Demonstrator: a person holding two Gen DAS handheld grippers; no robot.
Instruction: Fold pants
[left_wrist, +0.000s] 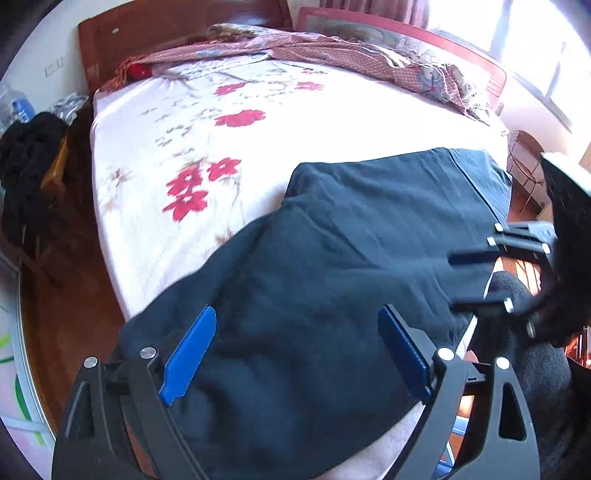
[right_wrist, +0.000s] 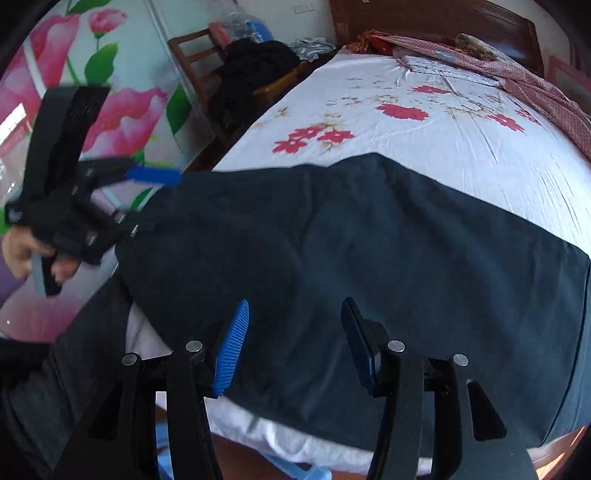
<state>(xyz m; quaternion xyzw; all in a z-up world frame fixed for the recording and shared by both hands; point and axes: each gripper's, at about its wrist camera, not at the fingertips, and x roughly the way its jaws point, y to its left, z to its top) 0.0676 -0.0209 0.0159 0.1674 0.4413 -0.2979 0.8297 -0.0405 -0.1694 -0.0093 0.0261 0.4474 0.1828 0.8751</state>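
- The dark navy cloth pants (left_wrist: 351, 258) lie spread across the near end of the bed with the white sheet printed with red flowers (left_wrist: 207, 122), one part hanging over the bed's near edge towards you.
- Your left gripper (left_wrist: 295, 350) hovers over the pants near that edge, its blue-padded jaws spread wide with nothing pinched between them; the cloth lies below, not in the pads.
- Your right gripper (right_wrist: 295, 343) also hangs above the pants, further along the same edge. Its jaws stand partly apart and grip nothing that I can see.
- In the right wrist view your left hand (right_wrist: 26, 251) shows beside the pants where they run off the side of the bed.
- The step in hand looks like taking hold of an edge for the next fold, so settle both grippers first; both views are smeared with motion.
- Bring each gripper down onto the pants' near edge and catch all the layers, not only the top one.
- Lift both corners level and carry them away from the bed's near edge together, so the fold line stays straight.
- Watch the overhanging part: it may drag the pants off the bed.
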